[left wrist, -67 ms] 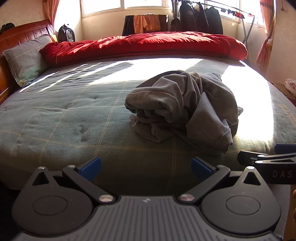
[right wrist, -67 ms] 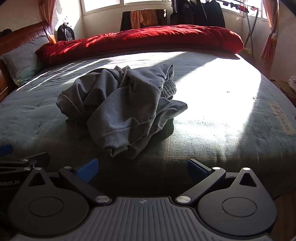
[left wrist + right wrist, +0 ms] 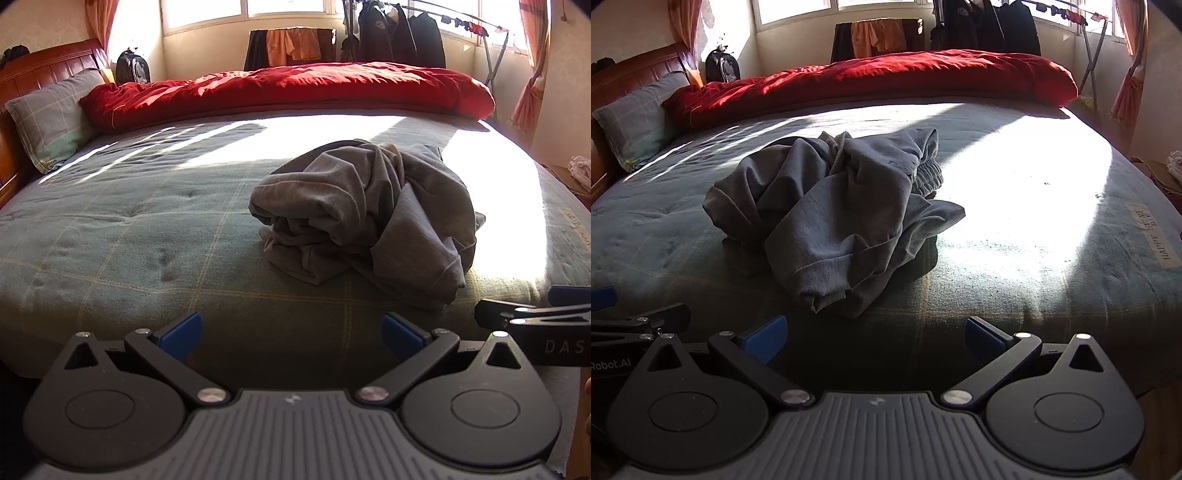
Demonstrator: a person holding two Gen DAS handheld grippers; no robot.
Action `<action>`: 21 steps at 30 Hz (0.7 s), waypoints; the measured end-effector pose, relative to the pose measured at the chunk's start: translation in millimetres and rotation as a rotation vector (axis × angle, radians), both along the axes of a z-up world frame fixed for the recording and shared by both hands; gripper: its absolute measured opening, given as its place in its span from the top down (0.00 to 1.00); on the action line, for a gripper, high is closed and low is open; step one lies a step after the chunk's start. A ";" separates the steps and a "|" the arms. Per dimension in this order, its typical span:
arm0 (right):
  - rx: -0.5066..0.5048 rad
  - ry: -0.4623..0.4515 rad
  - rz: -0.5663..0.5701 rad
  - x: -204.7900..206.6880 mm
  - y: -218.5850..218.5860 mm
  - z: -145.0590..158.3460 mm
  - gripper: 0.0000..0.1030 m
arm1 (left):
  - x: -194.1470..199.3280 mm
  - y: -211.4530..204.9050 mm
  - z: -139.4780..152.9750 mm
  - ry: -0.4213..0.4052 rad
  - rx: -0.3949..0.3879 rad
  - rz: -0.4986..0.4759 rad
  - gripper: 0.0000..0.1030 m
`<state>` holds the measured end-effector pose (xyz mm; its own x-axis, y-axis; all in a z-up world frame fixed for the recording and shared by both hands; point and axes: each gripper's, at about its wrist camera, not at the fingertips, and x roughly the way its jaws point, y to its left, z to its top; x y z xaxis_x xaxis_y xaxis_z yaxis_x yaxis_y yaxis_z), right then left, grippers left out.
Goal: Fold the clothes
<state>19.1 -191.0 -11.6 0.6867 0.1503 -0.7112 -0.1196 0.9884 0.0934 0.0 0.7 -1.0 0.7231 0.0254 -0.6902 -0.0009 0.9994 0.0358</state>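
A crumpled grey garment (image 3: 365,218) lies in a heap on the green plaid bed cover (image 3: 129,229); it also shows in the right wrist view (image 3: 834,218). My left gripper (image 3: 291,330) is open and empty at the bed's near edge, short of the heap and to its left. My right gripper (image 3: 875,332) is open and empty at the near edge, just in front of the heap. The right gripper shows at the right edge of the left wrist view (image 3: 535,317). The left gripper shows at the left edge of the right wrist view (image 3: 639,321).
A red duvet (image 3: 288,88) lies bunched along the far side of the bed. A plaid pillow (image 3: 51,118) leans on the wooden headboard (image 3: 44,70) at far left. A rack of hanging clothes (image 3: 399,37) stands by the windows. Bright sunlight covers the bed's right half.
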 end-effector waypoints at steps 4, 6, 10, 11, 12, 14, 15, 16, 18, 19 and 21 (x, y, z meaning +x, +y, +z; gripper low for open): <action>0.002 -0.003 0.002 -1.0 0.1 -0.3 0.00 | 0.0 1.0 -1.4 -0.003 -0.001 -0.002 0.00; 0.003 -0.003 0.005 0.2 -1.5 -0.4 0.00 | -0.1 1.5 -2.1 -0.005 -0.002 -0.003 0.00; 0.004 0.001 0.004 0.3 -1.0 0.1 0.00 | 0.0 1.7 -2.5 -0.006 -0.003 -0.003 0.00; 0.004 0.002 0.003 0.3 -0.5 -0.1 0.00 | 0.1 1.4 -2.2 -0.005 -0.002 -0.002 0.00; 0.005 0.002 0.002 0.3 -0.6 -0.2 0.00 | 0.2 1.1 -1.9 -0.005 -0.002 -0.002 0.00; 0.007 0.001 0.000 0.1 -1.2 -0.3 0.00 | 0.3 0.5 -1.4 -0.004 -0.002 0.000 0.00; 0.008 0.001 0.000 0.2 -1.2 -0.2 0.00 | 0.4 0.3 -1.1 -0.003 -0.002 0.000 0.00; 0.009 0.000 0.000 0.2 -1.2 -0.2 0.00 | 0.5 0.0 -0.8 -0.003 -0.001 0.001 0.00; 0.010 0.000 0.001 0.2 -1.2 -0.1 0.00 | 0.6 -0.6 -0.3 -0.002 -0.001 0.002 0.00; 0.010 -0.001 0.001 0.1 -1.2 -0.1 0.00 | 0.7 -0.9 0.0 -0.002 -0.001 0.003 0.00; 0.010 -0.002 0.002 0.1 -1.3 0.4 0.00 | 1.1 -0.9 0.4 -0.001 -0.004 0.003 0.00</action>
<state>19.2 -192.3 -11.2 0.6882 0.1588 -0.7079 -0.1214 0.9872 0.1033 1.1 -0.2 -0.6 0.7236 0.0251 -0.6898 -0.0043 0.9995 0.0319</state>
